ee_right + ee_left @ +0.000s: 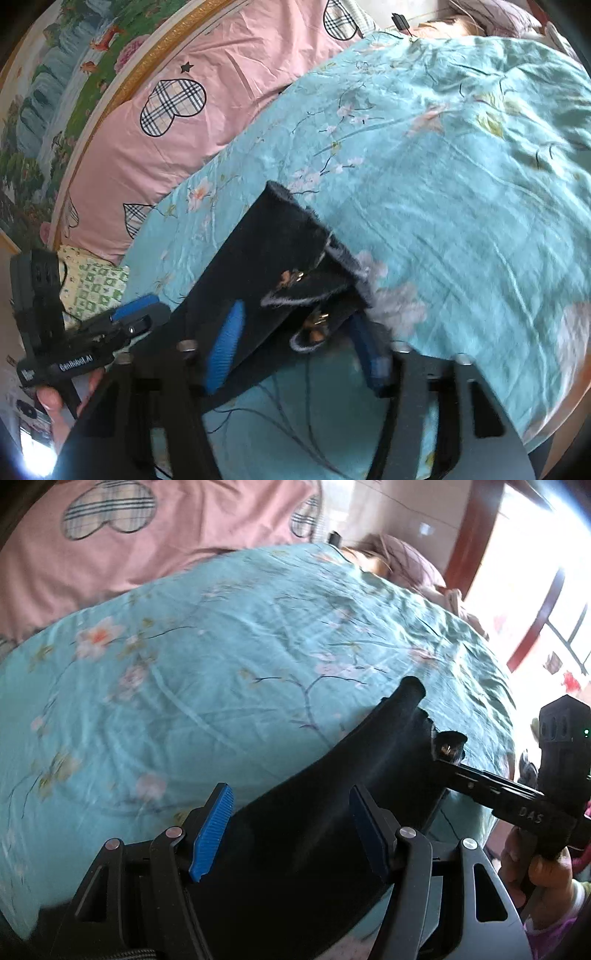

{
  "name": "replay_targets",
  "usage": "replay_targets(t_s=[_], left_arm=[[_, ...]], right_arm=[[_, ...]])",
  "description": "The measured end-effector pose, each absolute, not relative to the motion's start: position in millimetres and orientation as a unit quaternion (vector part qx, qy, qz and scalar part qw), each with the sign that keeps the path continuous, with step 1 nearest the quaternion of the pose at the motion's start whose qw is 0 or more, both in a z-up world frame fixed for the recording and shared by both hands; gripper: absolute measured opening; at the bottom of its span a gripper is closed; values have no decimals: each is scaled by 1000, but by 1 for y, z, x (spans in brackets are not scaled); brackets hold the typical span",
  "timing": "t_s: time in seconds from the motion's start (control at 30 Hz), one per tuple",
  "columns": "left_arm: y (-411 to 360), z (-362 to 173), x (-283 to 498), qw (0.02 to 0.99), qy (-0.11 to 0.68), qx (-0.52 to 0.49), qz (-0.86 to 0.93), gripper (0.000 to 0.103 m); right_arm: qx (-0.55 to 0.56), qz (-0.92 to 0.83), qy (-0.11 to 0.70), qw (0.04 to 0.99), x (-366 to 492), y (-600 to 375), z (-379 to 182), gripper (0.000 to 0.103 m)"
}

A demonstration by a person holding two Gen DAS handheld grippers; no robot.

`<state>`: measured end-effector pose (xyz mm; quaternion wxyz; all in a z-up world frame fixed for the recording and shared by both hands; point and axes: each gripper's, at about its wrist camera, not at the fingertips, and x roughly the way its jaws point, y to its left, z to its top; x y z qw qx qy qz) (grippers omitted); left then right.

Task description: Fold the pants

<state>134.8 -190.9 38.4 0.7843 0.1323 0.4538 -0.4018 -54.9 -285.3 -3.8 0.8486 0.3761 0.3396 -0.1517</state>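
Observation:
Black pants (325, 775) lie on the teal floral bedspread (221, 664), one narrow end (410, 686) reaching farthest up the bed. My left gripper (291, 832) is open, its blue pads (212, 834) wide apart over the cloth and not pressing it. It shows at the left edge of the right wrist view as the left gripper (129, 314), beside the pants' edge. My right gripper (297, 350) is shut on the pants' bunched waistband (314, 295), where metal buttons show. From the left wrist view the right gripper (443, 757) comes in from the right, a tuft of waistband caught at its tip.
A pink pillow (207, 122) with plaid hearts lies along the headboard (147, 70). A mauve bundle (402, 565) sits at the bed's far corner. A window with a red frame (535, 620) is to the right. A hand (543, 875) holds the right gripper's handle.

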Motion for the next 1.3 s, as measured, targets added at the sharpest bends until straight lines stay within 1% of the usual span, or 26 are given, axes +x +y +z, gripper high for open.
replay_targets(t_s=[0.07, 0.17, 0.3, 0.47, 0.67, 0.73, 0.87, 0.93, 1.03, 1.3], left_arm=[[-205, 35, 138, 771, 459, 144, -416, 66], [-226, 32, 141, 752, 462, 159, -442, 66], [-248, 30, 141, 723, 467, 170, -480, 66], [-274, 20, 137, 692, 476, 186, -510, 60], [-290, 11, 135, 680, 474, 198, -523, 59], [-292, 11, 135, 675, 473, 197, -530, 48], [-293, 11, 132, 673, 467, 200, -538, 33], [-292, 12, 133, 672, 466, 197, -541, 18], [-288, 15, 131, 674, 457, 198, -545, 13], [-276, 30, 127, 688, 439, 186, -547, 10]], right_arm=[[377, -150, 341, 848, -55, -291, -7, 20], [379, -138, 335, 851, -61, -295, -10, 15], [368, -129, 329, 860, -66, -294, -7, 14], [366, -117, 325, 864, -70, -296, -7, 14], [362, -111, 328, 865, -68, -298, -8, 14], [356, -111, 329, 868, -68, -297, -7, 14], [347, -112, 331, 871, -66, -296, -5, 14], [344, -113, 331, 871, -65, -295, -5, 14], [341, -112, 330, 873, -64, -295, -4, 14], [320, -104, 318, 886, -61, -290, 10, 14]])
